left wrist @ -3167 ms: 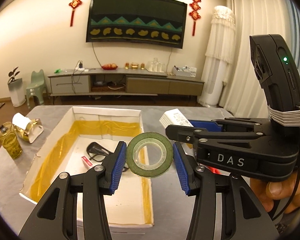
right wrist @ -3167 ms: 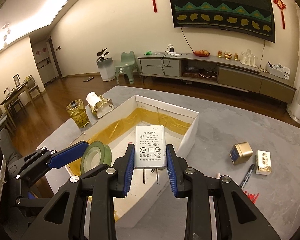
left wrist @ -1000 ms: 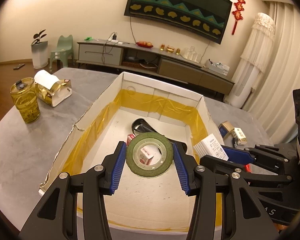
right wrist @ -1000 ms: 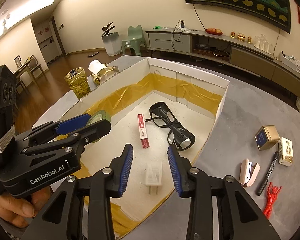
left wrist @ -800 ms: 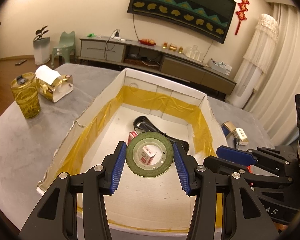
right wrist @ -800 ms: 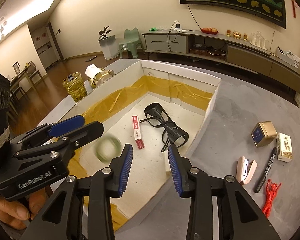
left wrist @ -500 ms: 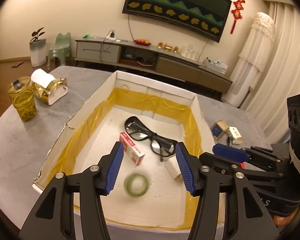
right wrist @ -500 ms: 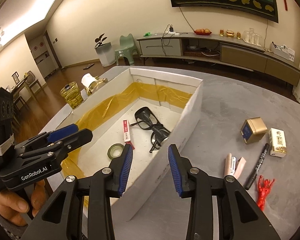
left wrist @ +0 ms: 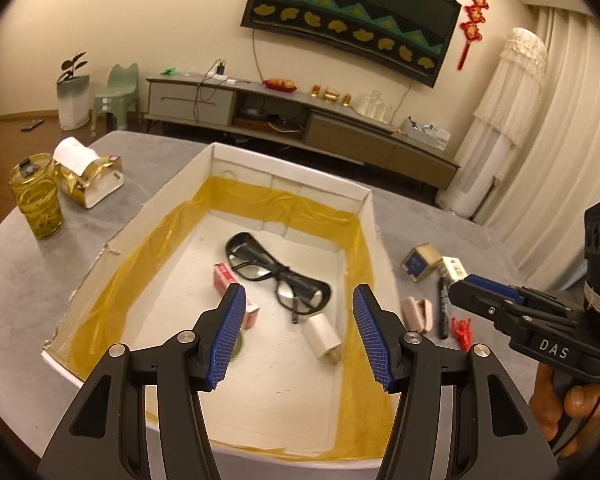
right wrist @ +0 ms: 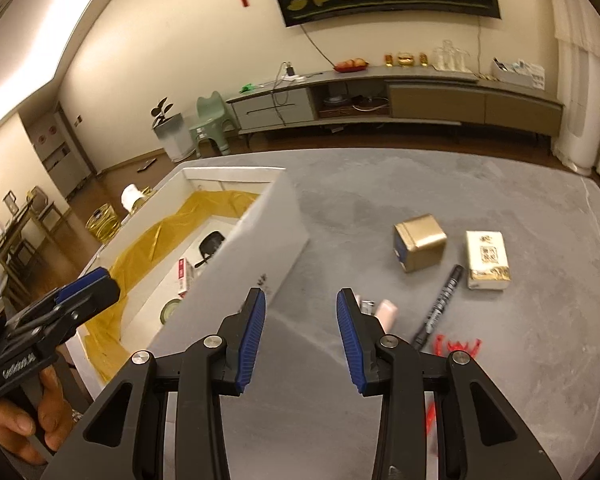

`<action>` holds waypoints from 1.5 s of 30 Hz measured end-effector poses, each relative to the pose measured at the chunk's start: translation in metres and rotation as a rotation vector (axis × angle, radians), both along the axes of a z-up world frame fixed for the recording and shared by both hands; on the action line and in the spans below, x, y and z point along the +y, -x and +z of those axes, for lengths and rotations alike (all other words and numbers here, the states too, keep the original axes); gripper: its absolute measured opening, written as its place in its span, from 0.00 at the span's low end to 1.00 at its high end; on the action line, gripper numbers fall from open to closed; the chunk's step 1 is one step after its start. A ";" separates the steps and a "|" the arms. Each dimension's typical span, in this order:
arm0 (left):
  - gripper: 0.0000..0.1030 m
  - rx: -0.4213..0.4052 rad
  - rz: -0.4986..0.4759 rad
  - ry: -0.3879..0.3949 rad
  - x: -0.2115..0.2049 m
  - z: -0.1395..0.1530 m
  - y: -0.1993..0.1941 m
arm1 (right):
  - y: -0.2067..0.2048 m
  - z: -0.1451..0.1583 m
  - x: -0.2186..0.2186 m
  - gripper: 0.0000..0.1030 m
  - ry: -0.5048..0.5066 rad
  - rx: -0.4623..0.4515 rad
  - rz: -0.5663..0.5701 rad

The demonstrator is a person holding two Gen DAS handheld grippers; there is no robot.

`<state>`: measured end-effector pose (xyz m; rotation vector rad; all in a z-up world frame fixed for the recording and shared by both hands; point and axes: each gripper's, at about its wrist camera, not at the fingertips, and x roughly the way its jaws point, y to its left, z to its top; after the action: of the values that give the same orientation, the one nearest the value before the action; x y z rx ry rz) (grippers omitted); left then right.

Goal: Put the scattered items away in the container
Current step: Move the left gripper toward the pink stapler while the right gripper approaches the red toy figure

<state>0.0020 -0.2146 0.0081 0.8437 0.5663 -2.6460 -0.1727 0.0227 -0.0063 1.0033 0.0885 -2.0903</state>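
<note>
The tape roll [left wrist: 237,346] has dropped from the left gripper [left wrist: 298,334] into the box [left wrist: 363,216] — it now lies behind the left finger, beside the charger [left wrist: 321,336] and glasses [left wrist: 278,276]. Both grippers gape wide, empty; the right gripper [right wrist: 300,332] has swung out over the table — stapler [right wrist: 384,310] just ahead.

White box [left wrist: 364,200], yellow lining; gold tin [right wrist: 420,242], black marker [right wrist: 440,304]

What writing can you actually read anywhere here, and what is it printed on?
"DAS": white letters on the side of the right gripper.
White lettering on the left gripper: blurred, unreadable.
Characters on the white packet: too small to read.
Print on the black marker: too small.
Label on the red and white box: too small.
Dark mark on the container wall: unreadable.
</note>
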 end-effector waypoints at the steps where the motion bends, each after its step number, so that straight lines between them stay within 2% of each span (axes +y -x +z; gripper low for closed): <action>1: 0.57 0.006 -0.010 0.003 0.006 0.002 0.003 | 0.003 -0.003 0.004 0.38 -0.005 -0.010 -0.008; 4: 0.57 0.016 -0.047 0.016 0.024 0.007 0.011 | 0.009 -0.009 0.014 0.41 -0.010 -0.032 -0.021; 9: 0.57 0.022 -0.115 0.036 0.062 0.014 0.025 | 0.009 -0.027 0.022 0.52 -0.011 -0.082 0.003; 13: 0.57 0.020 -0.167 0.058 0.093 0.020 0.032 | 0.016 -0.040 0.028 0.52 -0.041 -0.108 0.009; 17: 0.57 0.012 -0.178 0.015 0.123 0.036 0.032 | 0.029 -0.046 0.037 0.52 -0.030 -0.150 0.005; 21: 0.57 0.038 -0.225 -0.018 0.167 0.058 0.030 | 0.034 -0.048 0.043 0.54 -0.023 -0.181 0.013; 25: 0.57 0.047 -0.356 -0.113 0.207 0.067 0.030 | 0.035 -0.051 0.048 0.55 -0.032 -0.192 0.028; 29: 0.57 0.030 -0.453 -0.199 0.230 0.064 0.034 | 0.042 -0.058 0.053 0.59 -0.043 -0.206 0.021; 35: 0.57 -0.044 -0.421 -0.337 0.225 0.046 0.057 | 0.060 -0.074 0.070 0.60 -0.031 -0.267 -0.024; 40: 0.57 -0.057 -0.353 -0.348 0.209 0.037 0.068 | 0.078 -0.094 0.086 0.60 -0.001 -0.372 -0.071; 45: 0.57 -0.055 -0.308 -0.327 0.197 0.035 0.071 | 0.086 -0.112 0.093 0.60 0.011 -0.456 -0.090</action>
<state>-0.0685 -0.0180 0.0426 1.1784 0.9406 -2.8340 -0.2588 0.1156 -0.1188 1.4725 -0.2023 -1.8860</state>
